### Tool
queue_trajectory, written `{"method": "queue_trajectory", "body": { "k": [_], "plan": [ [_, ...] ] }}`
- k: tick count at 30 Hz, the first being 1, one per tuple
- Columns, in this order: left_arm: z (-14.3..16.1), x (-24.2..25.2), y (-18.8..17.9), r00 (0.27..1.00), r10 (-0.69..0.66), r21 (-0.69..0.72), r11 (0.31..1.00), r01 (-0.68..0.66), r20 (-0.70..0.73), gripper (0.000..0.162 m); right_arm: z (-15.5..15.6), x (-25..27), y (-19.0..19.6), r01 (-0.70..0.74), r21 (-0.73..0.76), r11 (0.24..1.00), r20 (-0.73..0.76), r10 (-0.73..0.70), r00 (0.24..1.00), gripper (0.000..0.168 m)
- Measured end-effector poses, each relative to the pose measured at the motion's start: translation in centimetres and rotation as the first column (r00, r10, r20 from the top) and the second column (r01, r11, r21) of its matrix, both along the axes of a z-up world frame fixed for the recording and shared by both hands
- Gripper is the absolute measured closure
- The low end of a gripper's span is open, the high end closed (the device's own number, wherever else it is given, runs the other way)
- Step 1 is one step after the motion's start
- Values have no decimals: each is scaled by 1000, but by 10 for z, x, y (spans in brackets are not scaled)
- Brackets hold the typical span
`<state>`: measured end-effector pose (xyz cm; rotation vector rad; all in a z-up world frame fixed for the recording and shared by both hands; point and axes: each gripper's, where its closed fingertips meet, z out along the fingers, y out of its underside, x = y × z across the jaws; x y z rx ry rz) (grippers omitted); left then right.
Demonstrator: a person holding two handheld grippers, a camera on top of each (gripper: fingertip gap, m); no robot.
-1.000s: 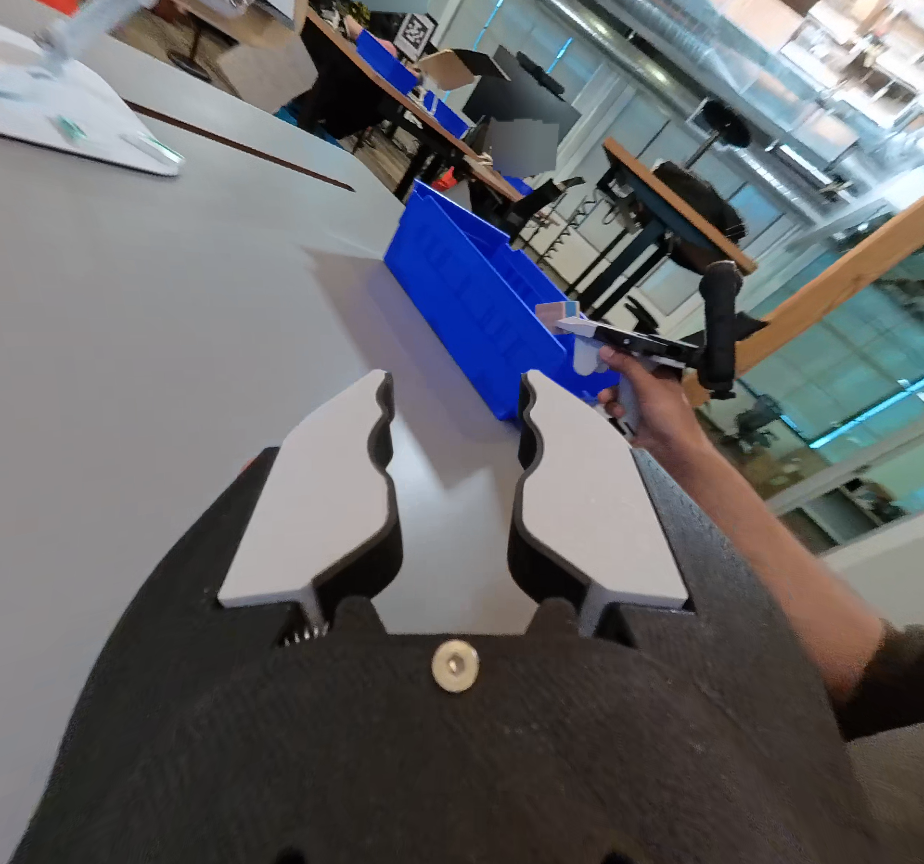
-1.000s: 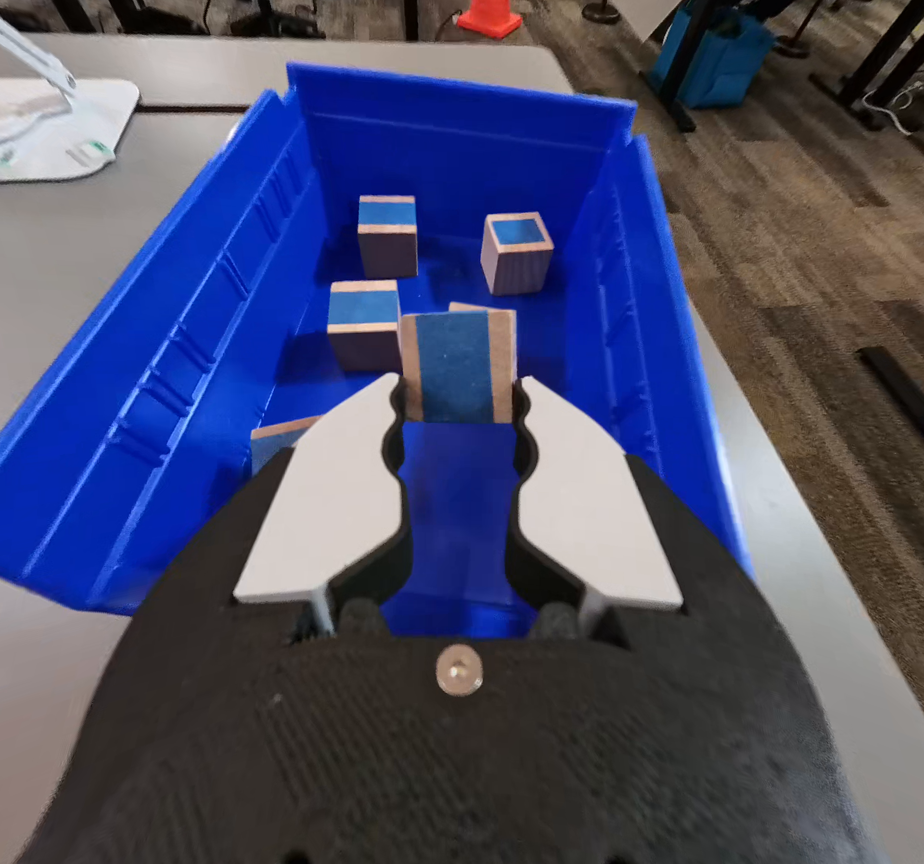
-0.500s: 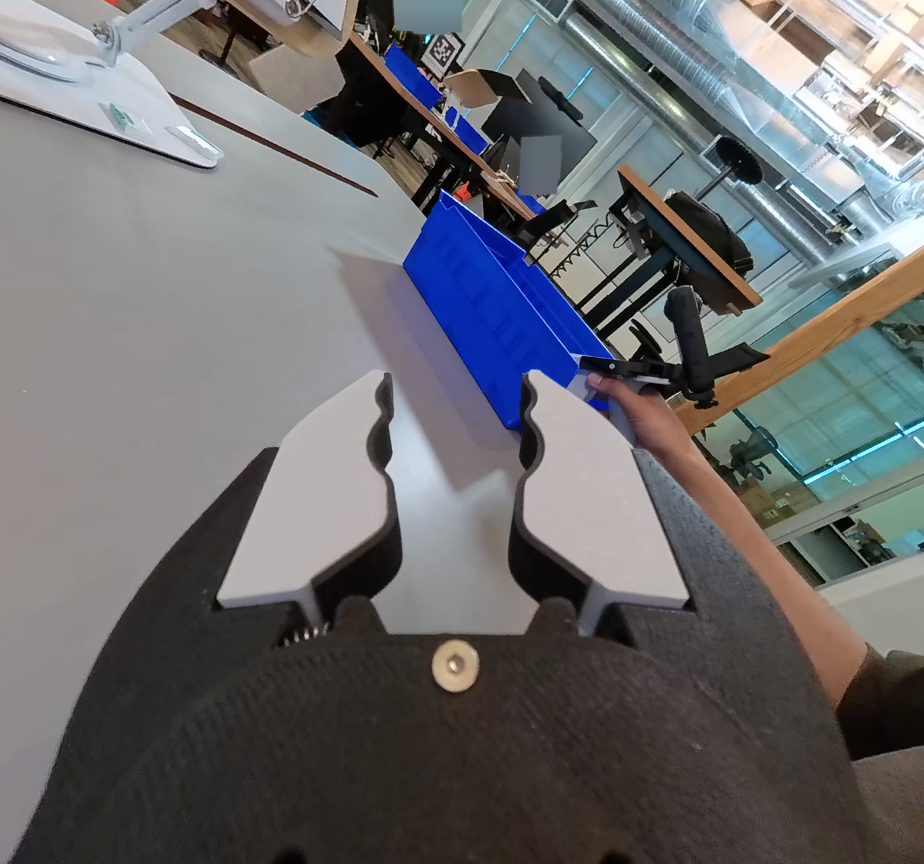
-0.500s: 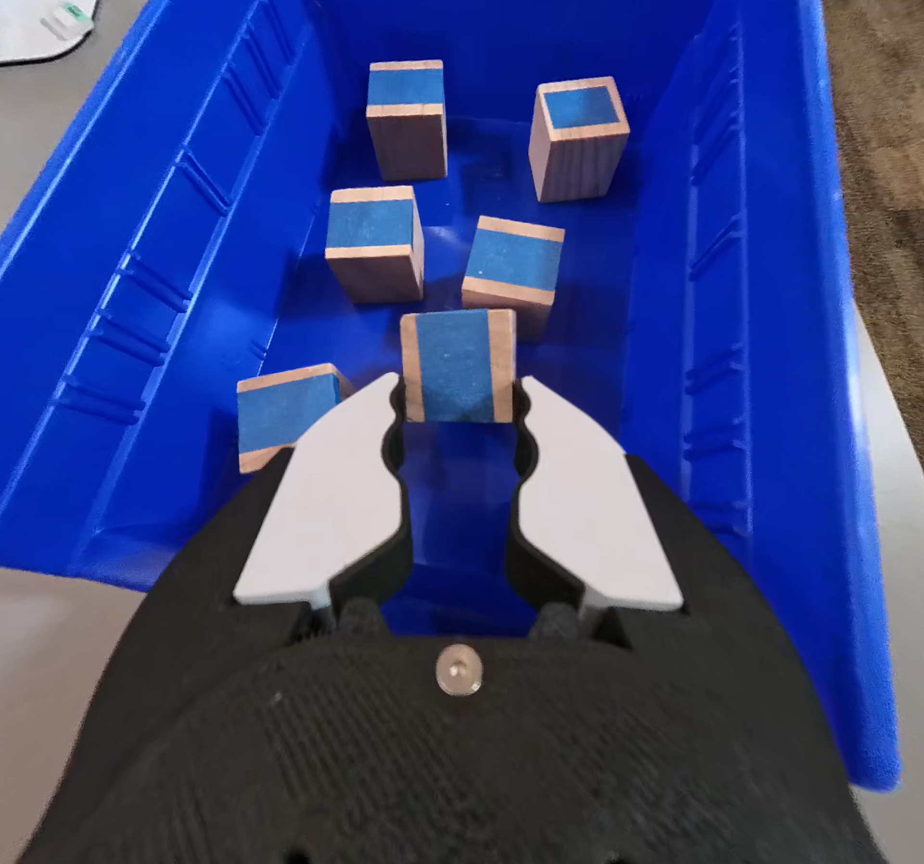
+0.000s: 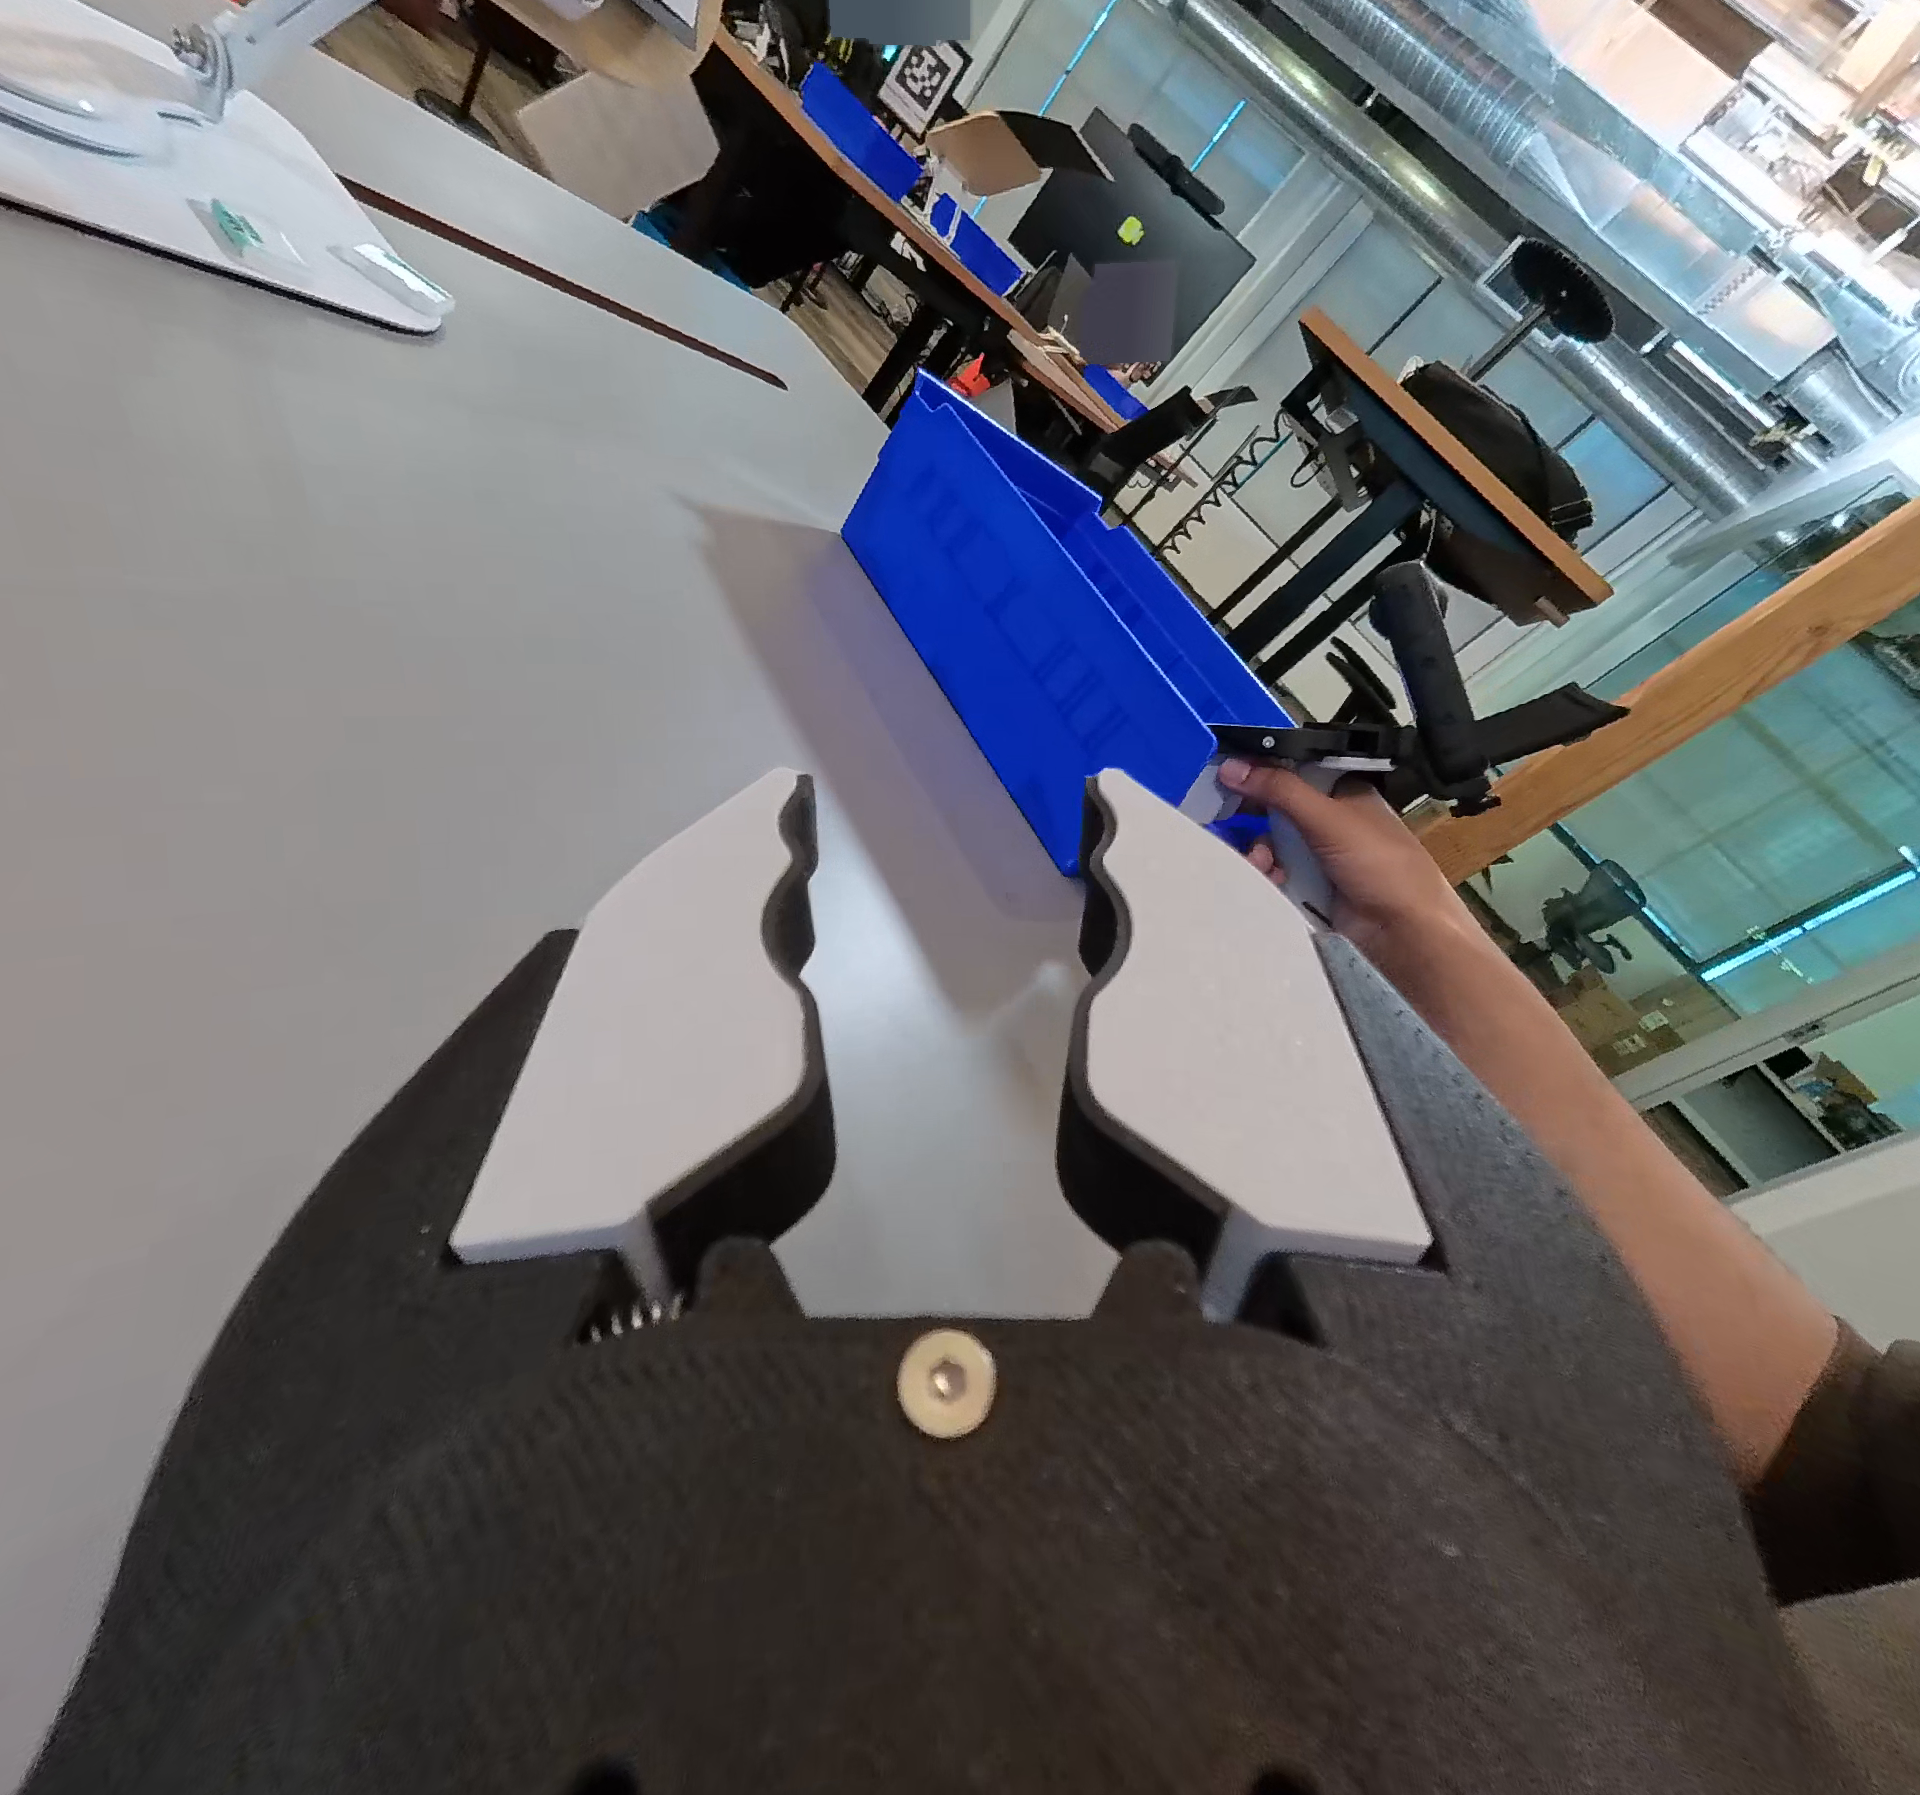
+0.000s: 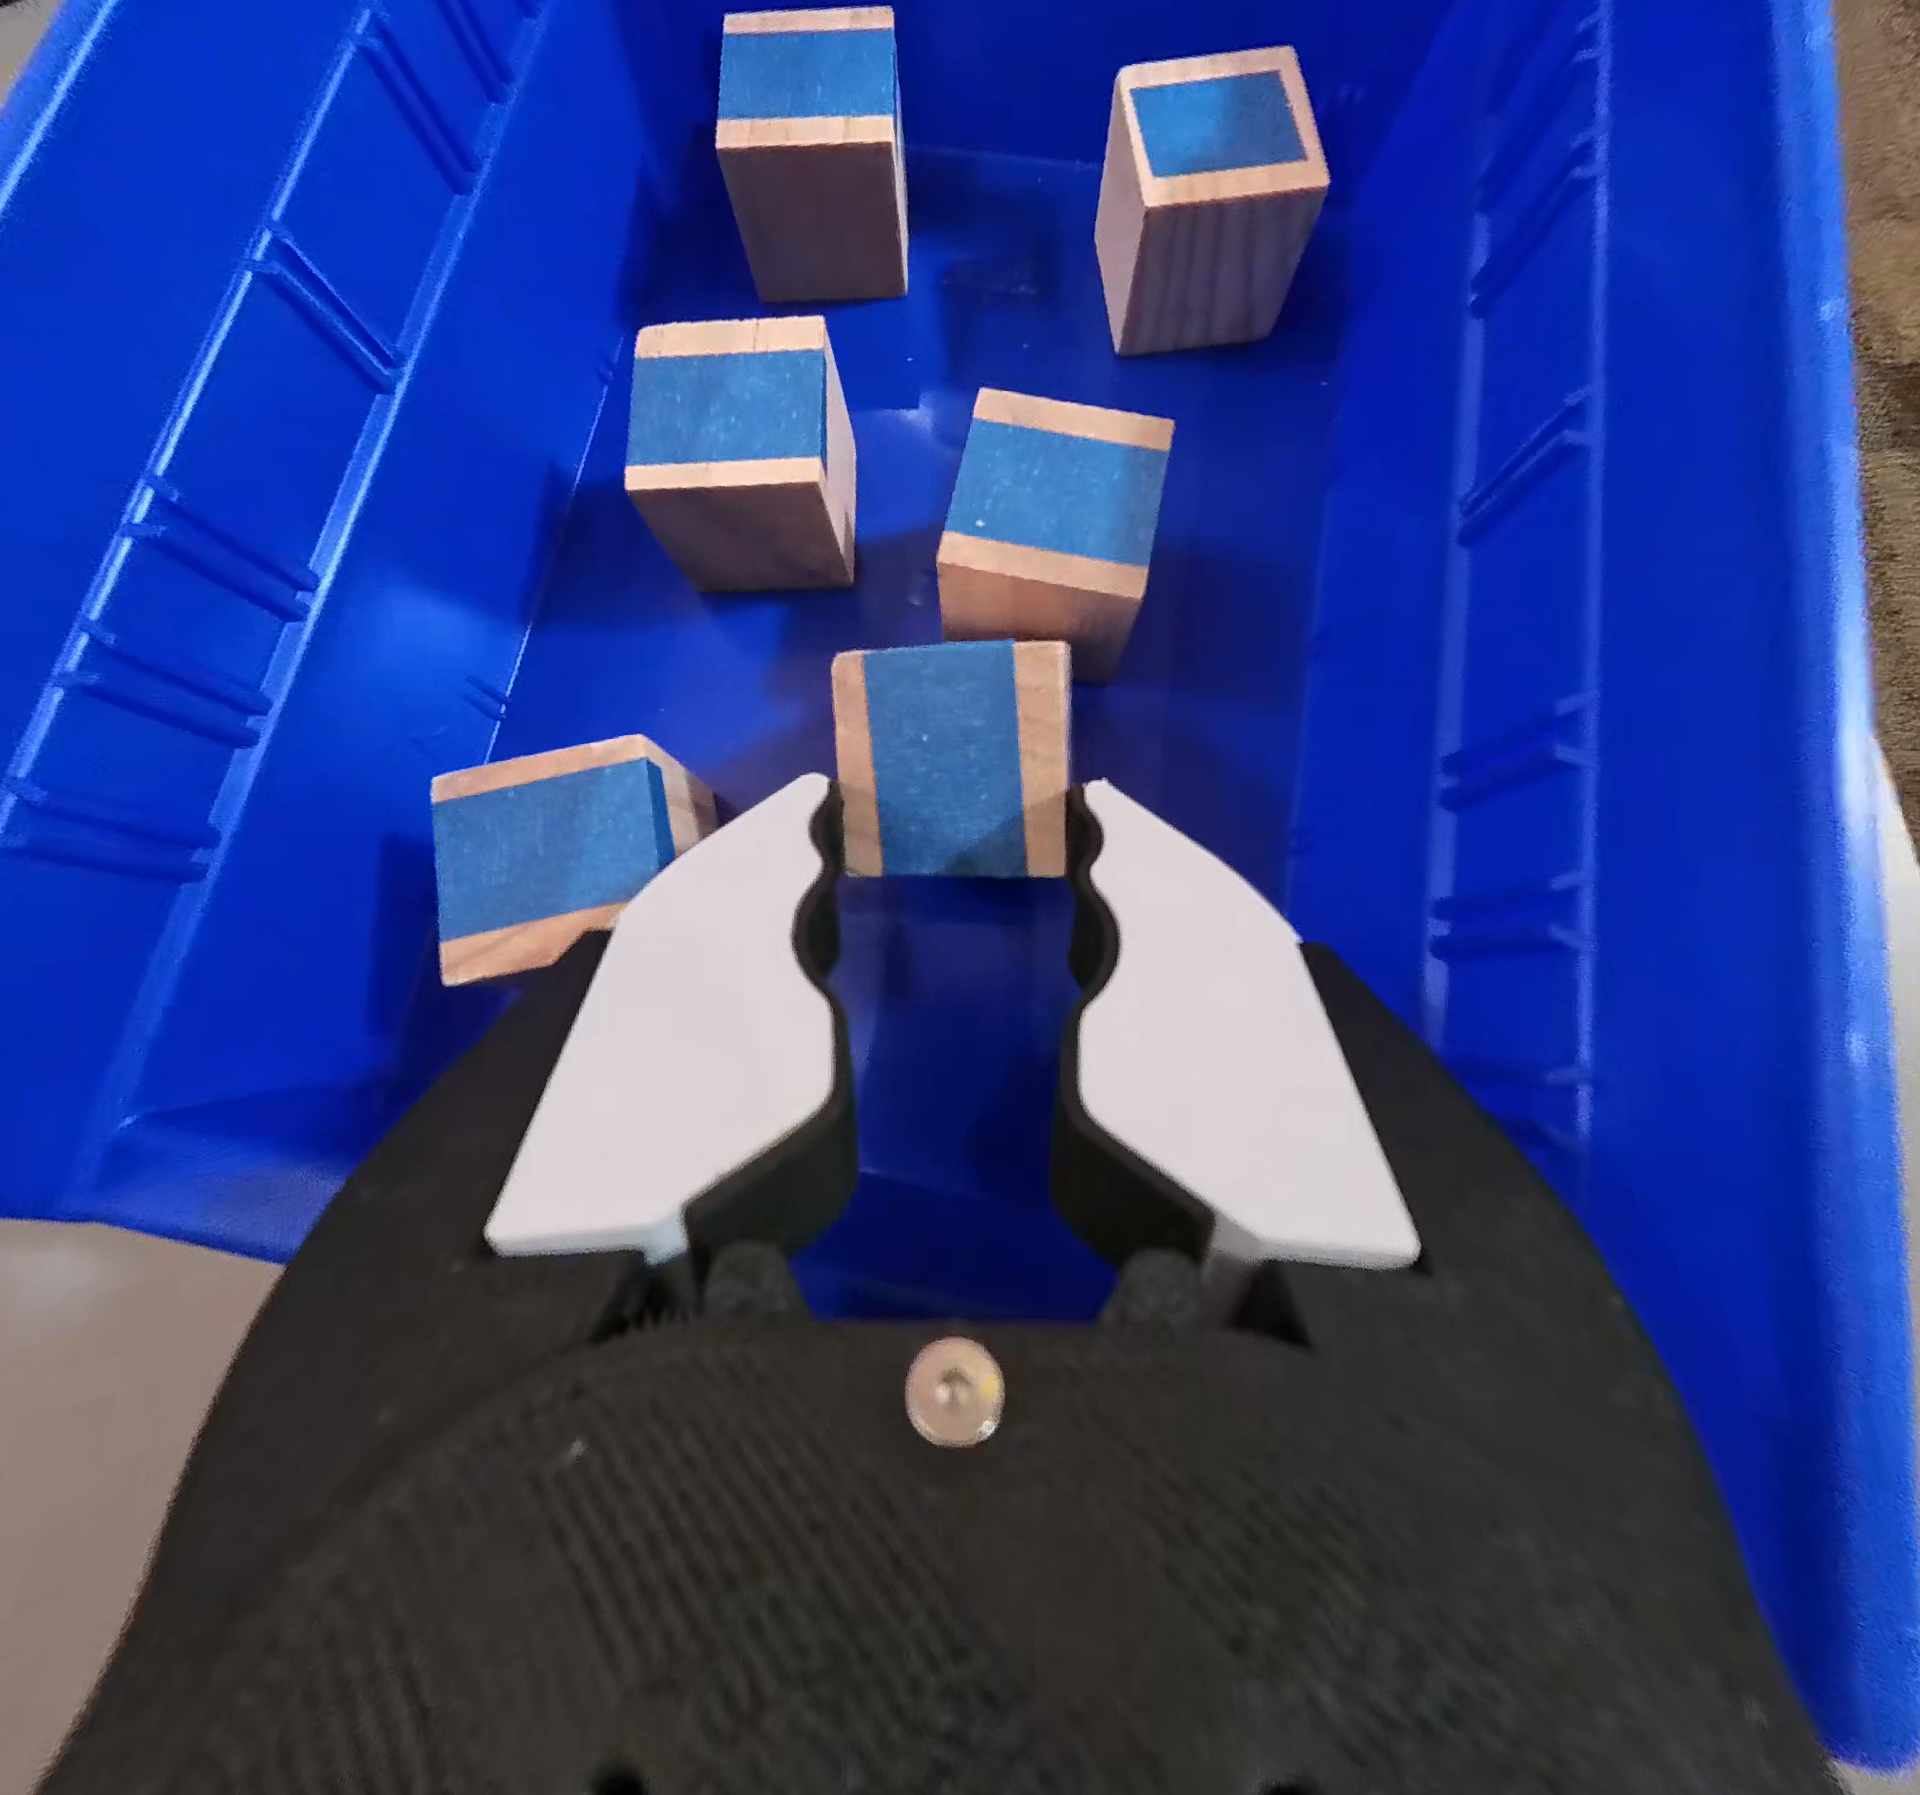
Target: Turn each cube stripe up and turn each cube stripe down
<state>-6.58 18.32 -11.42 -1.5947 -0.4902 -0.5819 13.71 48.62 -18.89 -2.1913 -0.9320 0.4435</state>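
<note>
Our right gripper (image 6: 954, 810) hangs over the blue bin (image 6: 1621, 602), its fingers (image 6: 717, 966) clamped on the sides of a wooden cube (image 6: 951, 758) whose blue stripe faces us and runs lengthwise between the fingers. We see five more cubes on the bin floor: one (image 6: 551, 852) just left of the held one, two (image 6: 732, 446) (image 6: 1049, 519) in the middle row, and two (image 6: 808, 145) (image 6: 1210, 187) at the far end, all showing blue on top. Our left gripper (image 5: 945, 800) hovers over the grey surface (image 5: 364, 654) short of the bin, fingers spread and holding nothing.
</note>
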Motion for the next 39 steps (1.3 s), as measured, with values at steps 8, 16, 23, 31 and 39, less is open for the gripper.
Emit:
{"method": "queue_trajectory", "body": {
  "k": [8,16,23,31,39],
  "plan": [
    [-6,17,5,998,-32,-17,999,31,-52,112,0,5,2,36,11,999,-12,-36,999,121],
    [-8,13,4,999,-14,-20,1000,13,-44,113,20,9,-3,37,86,996,-36,-34,999,115],
    [-17,3,1,997,22,-28,999,-24,-73,112,104,15,-8,112,426,898,-249,-3,969,114],
    [-27,0,2,998,37,-24,999,-36,54,112,143,79,19,365,636,680,-314,-204,927,112],
    [-30,10,14,1000,11,-51,999,-10,15,113,86,86,28,347,271,898,-421,-214,881,96]
  ]
}}
